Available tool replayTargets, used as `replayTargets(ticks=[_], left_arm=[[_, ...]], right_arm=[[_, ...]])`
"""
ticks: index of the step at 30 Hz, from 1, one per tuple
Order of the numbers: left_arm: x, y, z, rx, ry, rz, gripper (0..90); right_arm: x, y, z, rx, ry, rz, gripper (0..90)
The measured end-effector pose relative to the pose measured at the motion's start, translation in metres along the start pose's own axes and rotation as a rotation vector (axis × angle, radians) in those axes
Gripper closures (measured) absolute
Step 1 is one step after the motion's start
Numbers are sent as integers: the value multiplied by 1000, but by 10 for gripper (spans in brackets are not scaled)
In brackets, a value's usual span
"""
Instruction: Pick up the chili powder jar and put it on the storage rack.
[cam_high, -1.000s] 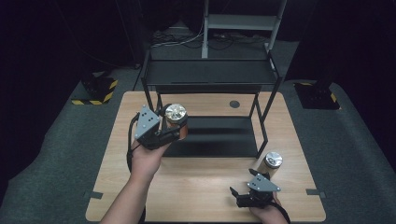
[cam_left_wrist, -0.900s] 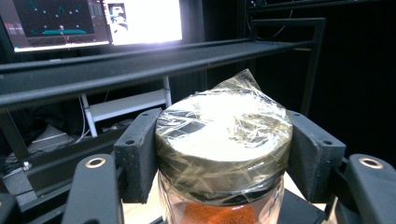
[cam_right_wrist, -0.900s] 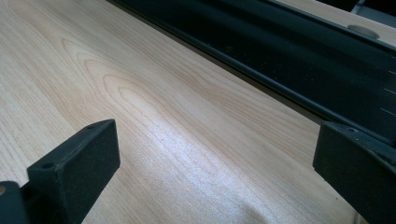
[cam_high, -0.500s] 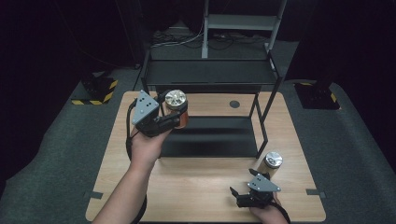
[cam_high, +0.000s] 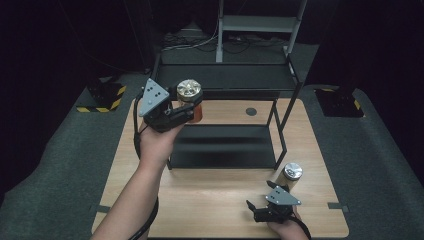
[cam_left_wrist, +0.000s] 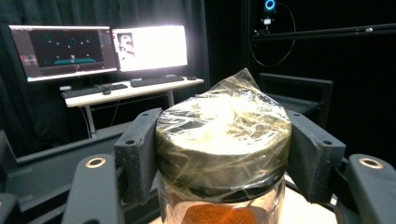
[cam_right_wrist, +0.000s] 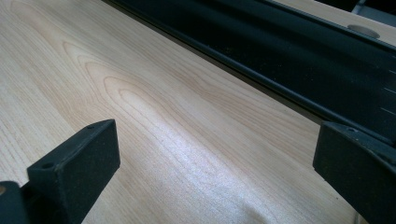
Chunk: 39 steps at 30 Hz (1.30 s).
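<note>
My left gripper (cam_high: 186, 109) is shut on a glass jar (cam_high: 190, 96) with orange-brown contents and a film-wrapped lid, held in the air at the left front corner of the black rack (cam_high: 225, 150). In the left gripper view both pads (cam_left_wrist: 138, 156) press the jar (cam_left_wrist: 223, 140) at its lid. A second jar (cam_high: 292, 175) with a shiny lid stands on the wooden table (cam_high: 210, 205) at the front right. Just in front of it my right gripper (cam_high: 254, 210) rests low, open. Its jaws (cam_right_wrist: 215, 149) stand wide apart over bare wood.
The rack has a low shelf (cam_high: 225, 137) near the tabletop and an upper shelf (cam_high: 225, 77) behind and above it. Its low edge (cam_right_wrist: 289, 51) crosses the right gripper view. Monitors and a desk (cam_left_wrist: 116, 88) stand far off behind the held jar.
My left gripper has carried the jar upward and away, from over the low shelf's left end toward the upper shelf's height. The right gripper and the second jar stayed put.
</note>
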<state>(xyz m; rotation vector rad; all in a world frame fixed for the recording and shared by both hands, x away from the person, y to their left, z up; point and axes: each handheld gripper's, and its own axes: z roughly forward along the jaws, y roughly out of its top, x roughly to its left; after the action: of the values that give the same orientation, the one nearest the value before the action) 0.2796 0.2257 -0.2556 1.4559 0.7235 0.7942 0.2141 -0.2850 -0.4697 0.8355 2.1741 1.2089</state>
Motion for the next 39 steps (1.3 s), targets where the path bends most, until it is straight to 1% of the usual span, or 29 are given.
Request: replayTargets(ticks=[4, 9, 14, 20, 23, 26, 28, 29, 33, 39], left_arm=[[2, 7, 2, -6, 3, -5, 347], [2, 17, 7, -14, 10, 7, 347], [0, 25, 14, -20, 14, 15, 347], [1, 30, 24, -27, 15, 13, 347], [2, 33, 33, -29, 16, 0, 347], [2, 35, 40, -27, 21, 5, 347], [1, 35, 42, -27, 21, 6, 347], [1, 37, 46, -28, 27, 13, 347], [1, 39, 52, -26, 36, 8, 347], [1, 42, 64, -13, 53, 16, 347]], right_arm=[[0, 0, 0, -1, 0, 2, 0], [0, 0, 0, -3, -1, 6, 0], [-1, -1, 0, -4, 1, 11, 0], [-2, -2, -1, -9, 2, 18, 0], [-2, -2, -1, -11, 4, 17, 0], [-2, -2, -1, -13, 4, 18, 0], [-3, -3, -1, -14, 5, 19, 0], [-3, -3, -1, -14, 6, 21, 0], [-3, -3, -1, -16, 7, 24, 0], [-3, -4, -2, -18, 7, 26, 0]])
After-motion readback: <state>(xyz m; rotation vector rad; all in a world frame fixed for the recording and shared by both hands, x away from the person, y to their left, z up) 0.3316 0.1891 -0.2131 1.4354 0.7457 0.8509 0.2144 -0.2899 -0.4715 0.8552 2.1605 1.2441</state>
